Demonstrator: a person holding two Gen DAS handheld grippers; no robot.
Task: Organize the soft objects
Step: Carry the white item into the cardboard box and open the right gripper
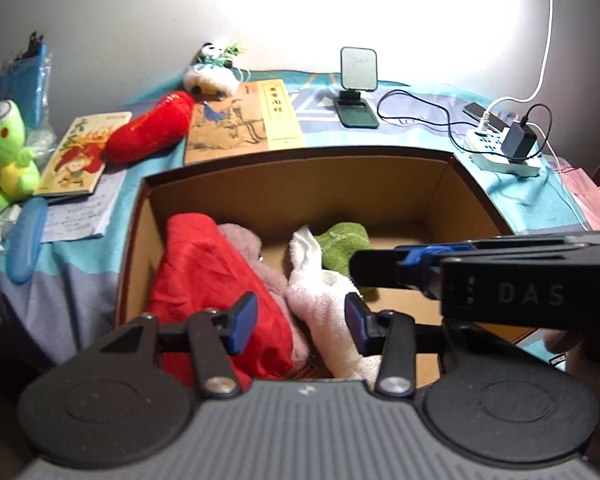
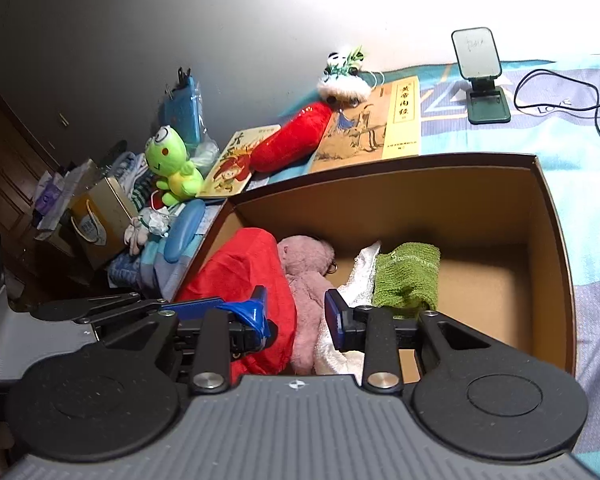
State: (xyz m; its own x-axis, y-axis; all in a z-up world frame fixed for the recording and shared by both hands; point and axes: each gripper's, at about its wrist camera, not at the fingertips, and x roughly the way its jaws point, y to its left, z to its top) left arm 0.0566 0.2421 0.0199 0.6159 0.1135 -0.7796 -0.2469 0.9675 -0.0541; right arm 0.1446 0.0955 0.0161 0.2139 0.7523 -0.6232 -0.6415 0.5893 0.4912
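An open cardboard box [image 1: 300,160] holds a red cloth [image 1: 204,264], a pink plush [image 2: 304,264], a white towel [image 1: 320,292] and a green towel [image 2: 408,276]. My left gripper [image 1: 300,322] hangs open over the box's near edge, above the red cloth and white towel, with nothing between its pads. My right gripper [image 2: 296,314] is open above the pink plush and grips nothing. In the left wrist view it reaches in from the right, over the green towel. On the bed outside the box lie a green frog plush [image 1: 4,140], a red chili plush [image 1: 152,128] and a panda plush [image 1: 212,68].
Two books [image 1: 244,120] lie behind the box on the blue bedspread. A phone stand [image 1: 358,88], cables and a white power strip [image 1: 500,152] sit at the back right. A blue case [image 1: 26,236], papers and bags crowd the left side. The box's right half is bare cardboard.
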